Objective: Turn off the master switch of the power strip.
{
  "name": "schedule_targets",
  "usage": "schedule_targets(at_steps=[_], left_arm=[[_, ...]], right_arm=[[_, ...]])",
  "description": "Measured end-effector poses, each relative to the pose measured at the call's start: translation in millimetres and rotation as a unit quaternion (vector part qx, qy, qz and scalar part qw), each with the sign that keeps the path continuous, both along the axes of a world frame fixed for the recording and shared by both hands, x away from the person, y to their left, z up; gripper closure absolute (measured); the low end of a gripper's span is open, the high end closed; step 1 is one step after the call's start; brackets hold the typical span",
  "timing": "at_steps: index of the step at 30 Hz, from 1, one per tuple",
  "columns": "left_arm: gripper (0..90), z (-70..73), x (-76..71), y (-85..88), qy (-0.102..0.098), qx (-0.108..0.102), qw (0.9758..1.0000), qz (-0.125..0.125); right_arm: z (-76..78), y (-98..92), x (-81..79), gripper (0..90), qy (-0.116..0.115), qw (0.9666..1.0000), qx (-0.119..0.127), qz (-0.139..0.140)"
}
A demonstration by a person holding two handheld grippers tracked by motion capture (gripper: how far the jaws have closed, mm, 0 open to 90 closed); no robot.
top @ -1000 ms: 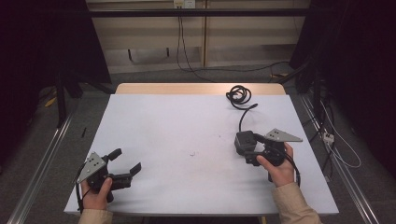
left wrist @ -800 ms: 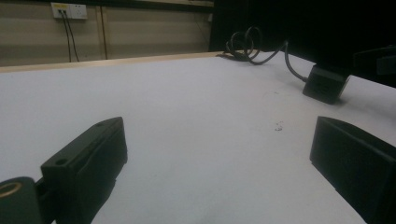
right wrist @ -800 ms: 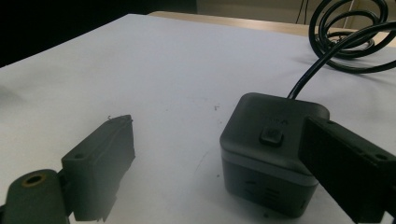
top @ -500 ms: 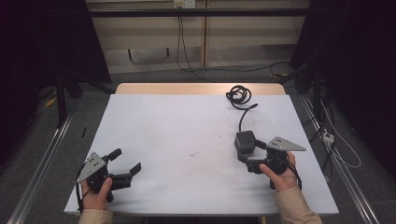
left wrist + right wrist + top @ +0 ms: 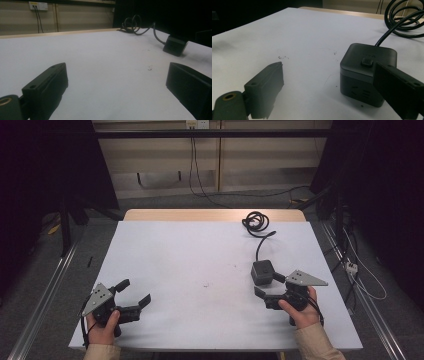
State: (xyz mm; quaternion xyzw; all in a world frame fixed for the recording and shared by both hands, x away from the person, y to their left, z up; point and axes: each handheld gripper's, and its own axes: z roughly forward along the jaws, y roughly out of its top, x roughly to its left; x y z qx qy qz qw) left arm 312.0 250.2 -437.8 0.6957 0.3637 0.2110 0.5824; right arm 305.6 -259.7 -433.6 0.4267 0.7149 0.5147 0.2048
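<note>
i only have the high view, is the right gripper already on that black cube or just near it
Observer: Just near it. In the right gripper view the right gripper is open, and the cube sits partly behind one jaw, not between the two.
Operator: anything on top of the cube
Observer: Yes, a small raised button sits in the middle of its top face.
Operator: and the side facing the gripper
Observer: It has faint slot-like marks low down, too dim to read.
Operator: left gripper holding anything
Observer: No. The left gripper is open, with bare table between its jaws.
</note>
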Motion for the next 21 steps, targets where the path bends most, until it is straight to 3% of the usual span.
schedule_targets(at_steps=[21], left_arm=[[3.6, -0.4, -0.1, -0.4, 0.001, 0.002, 1.0, 0.0]], right_arm=[[-5.0, -17.2, -11.2, 10.1, -0.009, 0.9999, 0.0, -0.009]])
